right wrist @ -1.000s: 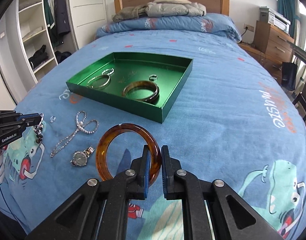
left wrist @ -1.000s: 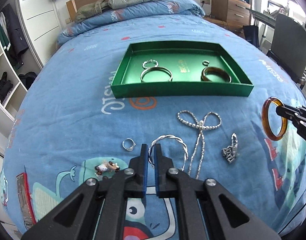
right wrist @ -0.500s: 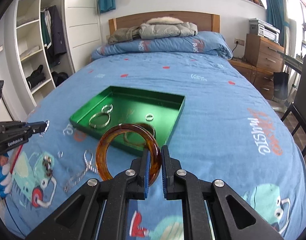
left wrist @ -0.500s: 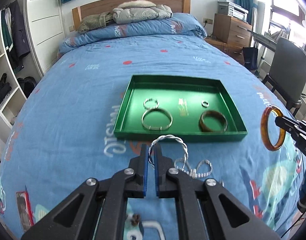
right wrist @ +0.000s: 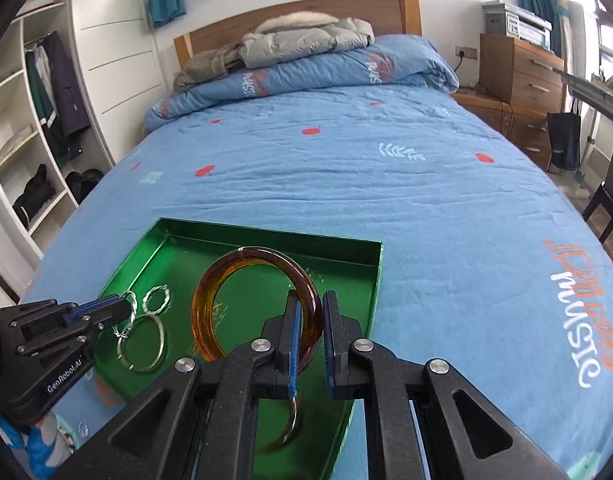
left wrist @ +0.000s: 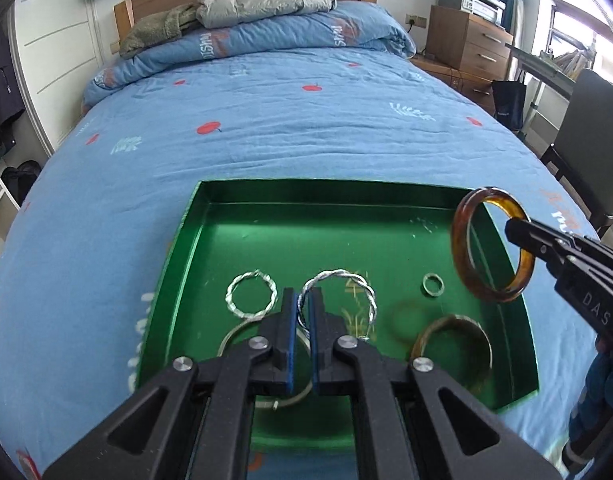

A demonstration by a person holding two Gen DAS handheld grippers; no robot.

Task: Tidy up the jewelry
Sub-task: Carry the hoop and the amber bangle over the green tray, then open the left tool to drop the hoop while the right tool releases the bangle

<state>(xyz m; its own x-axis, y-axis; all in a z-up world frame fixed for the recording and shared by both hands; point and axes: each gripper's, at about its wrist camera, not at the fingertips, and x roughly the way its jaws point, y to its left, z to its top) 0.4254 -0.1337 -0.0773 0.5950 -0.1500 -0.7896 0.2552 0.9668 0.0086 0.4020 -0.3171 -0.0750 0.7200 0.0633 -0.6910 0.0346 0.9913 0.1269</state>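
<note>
Your left gripper [left wrist: 302, 312] is clamped on the twisted silver bangle [left wrist: 338, 300], held over the green tray [left wrist: 386, 196] on the bed [left wrist: 306, 120]. Your right gripper [right wrist: 310, 320] pinches the amber bangle [right wrist: 242, 300] above the tray's right side. In the tray lie a twisted ring [left wrist: 250, 294], a small ring [left wrist: 433, 284], a brown bangle [left wrist: 452, 346] and a plain silver bangle [right wrist: 142, 344].

Bright daylight from the right, fisheye-curved edges, slight blur.
</note>
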